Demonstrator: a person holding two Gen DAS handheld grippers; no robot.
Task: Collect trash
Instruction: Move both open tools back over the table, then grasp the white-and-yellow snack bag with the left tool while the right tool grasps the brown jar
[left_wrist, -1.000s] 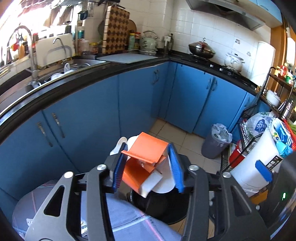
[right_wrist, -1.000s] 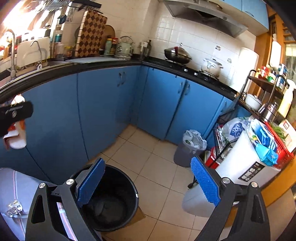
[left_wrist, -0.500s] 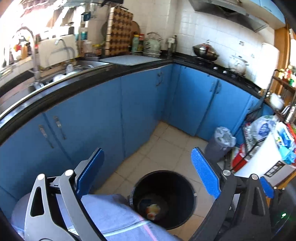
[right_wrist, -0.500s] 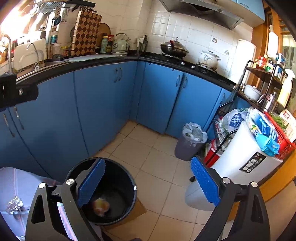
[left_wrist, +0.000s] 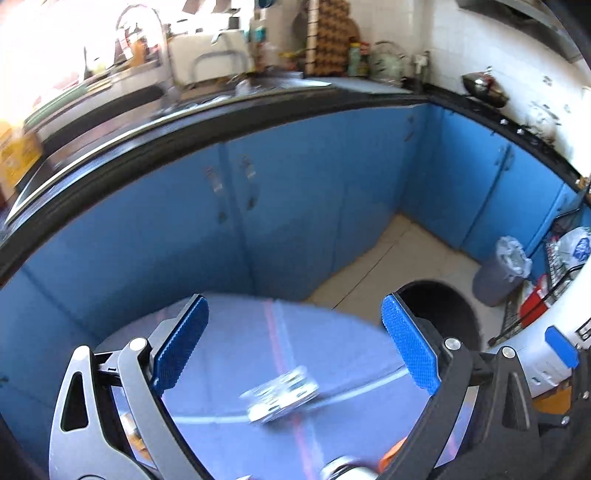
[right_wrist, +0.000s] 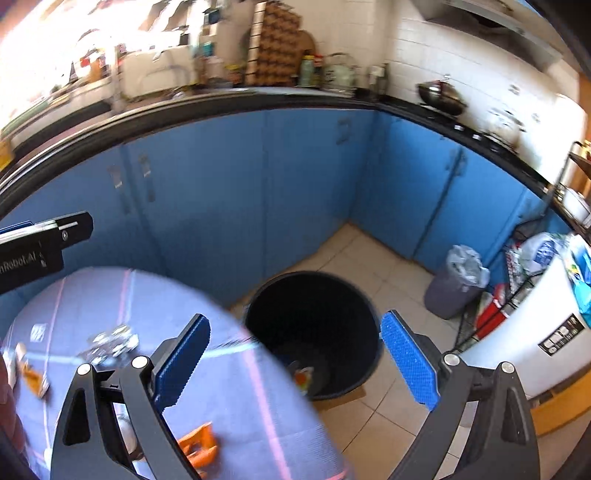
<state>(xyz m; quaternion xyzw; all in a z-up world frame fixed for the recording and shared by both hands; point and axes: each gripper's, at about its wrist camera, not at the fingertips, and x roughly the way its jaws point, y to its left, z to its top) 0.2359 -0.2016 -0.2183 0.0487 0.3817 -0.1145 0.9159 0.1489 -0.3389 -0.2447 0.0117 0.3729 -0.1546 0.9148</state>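
Foil wrapper lies ahead between the empty, wide-open left gripper; descend squarely, then close. Right gripper wide, empty.

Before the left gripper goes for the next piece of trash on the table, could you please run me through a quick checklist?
1. Left gripper empty: ok. Its jaws have just been opening, with nothing between them.
2. Right gripper empty and open: ok.
3. Next target in sight: ok. A crumpled silver wrapper lies on the lavender tablecloth, ahead of the left gripper.
4. Wrapper's outline sharp enough to aim at: not ok, it is motion-blurred.
5. Black trash bin unobstructed: ok. It stands open on the floor beside the table, with trash at the bottom.
6. More left to collect: ok. An orange scrap also lies on the cloth.
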